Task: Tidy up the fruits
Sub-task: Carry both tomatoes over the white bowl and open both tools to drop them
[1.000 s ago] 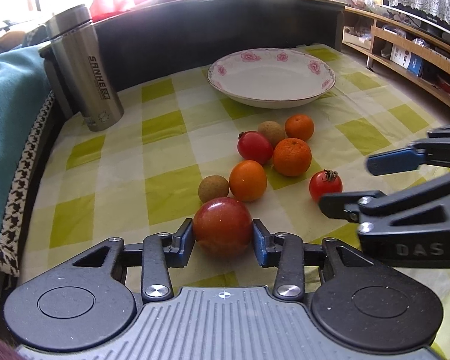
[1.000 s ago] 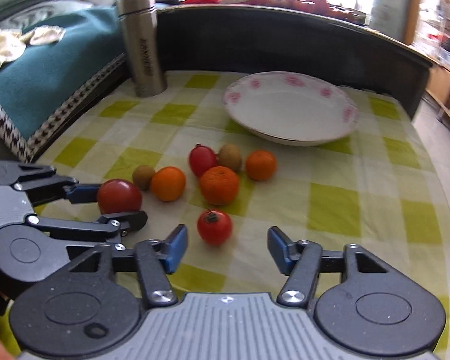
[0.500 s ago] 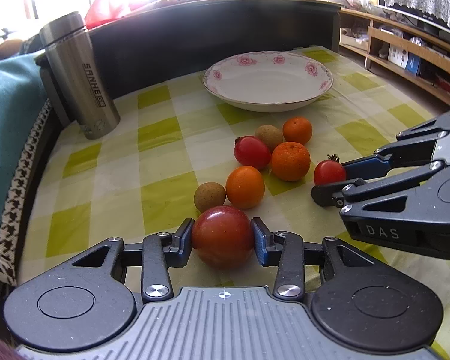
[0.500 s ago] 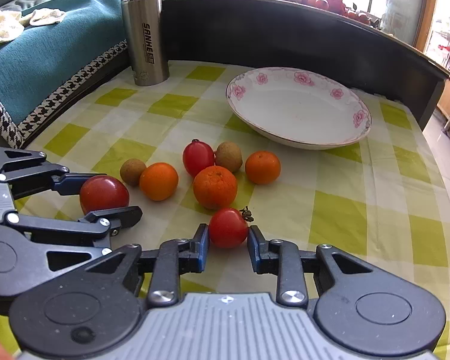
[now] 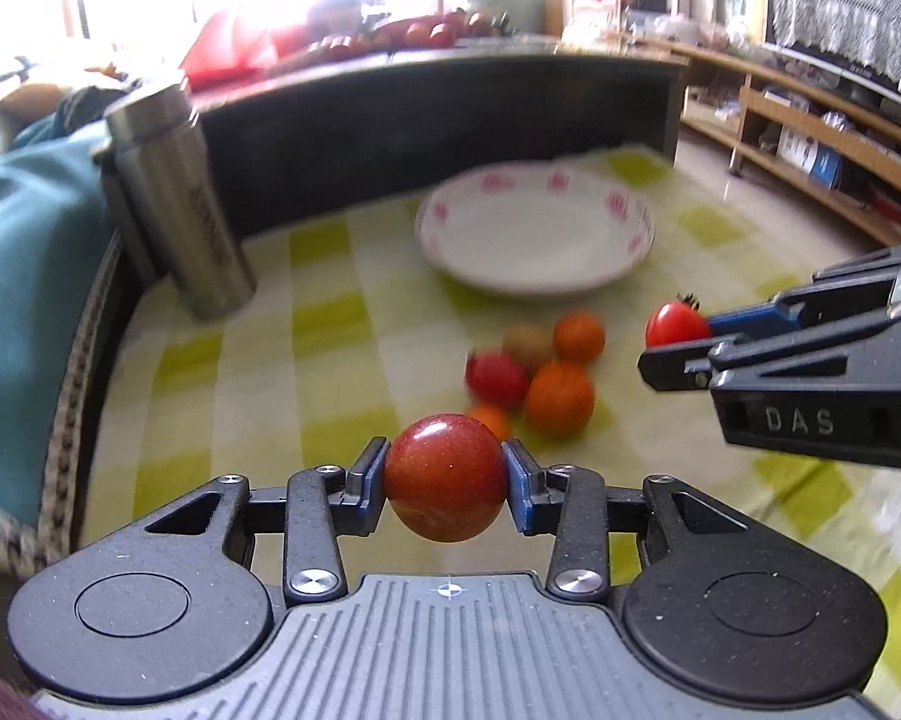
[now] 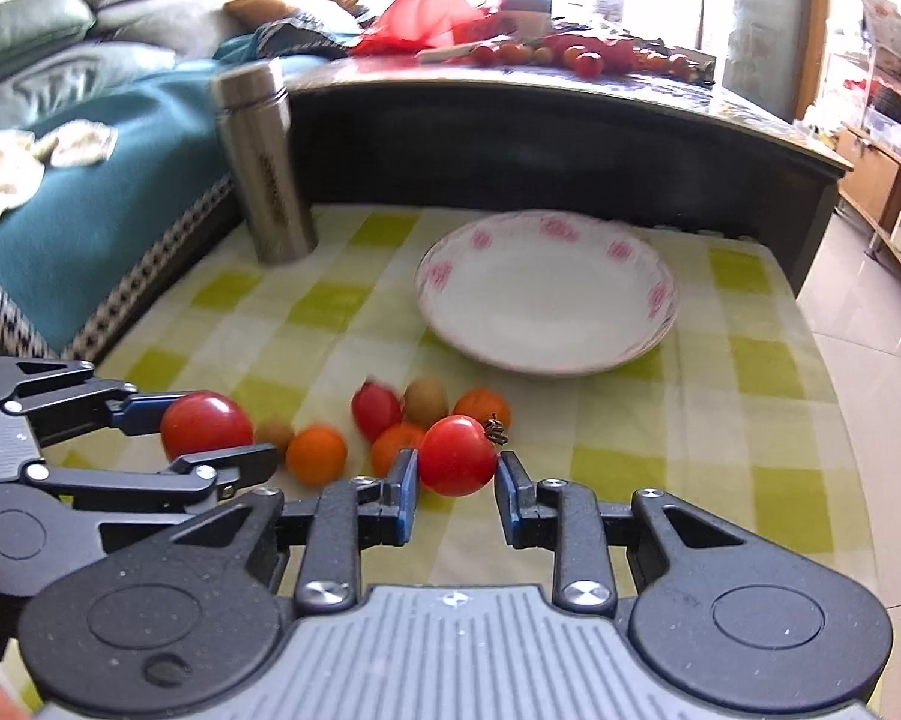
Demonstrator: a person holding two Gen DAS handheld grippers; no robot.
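A dark red fruit (image 5: 445, 477) is clamped between the pads of the left gripper (image 5: 445, 483) and is carried above the bench (image 5: 342, 372). Its skin looks smooth and round, so a slip is judged possible if the grip is loosened before the plate (image 5: 537, 240) is reached. To the right, a small stemmed tomato (image 6: 457, 463) is pinched by the right gripper (image 6: 457, 480); bruising or a burst is judged likely if it is squeezed harder. Both loads are aimed at one far plate, so a clash of grippers is a risk. The loose fruits (image 6: 390, 426) lie near the middle, below both grippers. The bench is covered with a yellow-green checked cloth. A steel flask (image 6: 267, 162) stands far left beside a teal blanket (image 6: 90, 180); wooden shelves (image 5: 810, 144) are seen far right.
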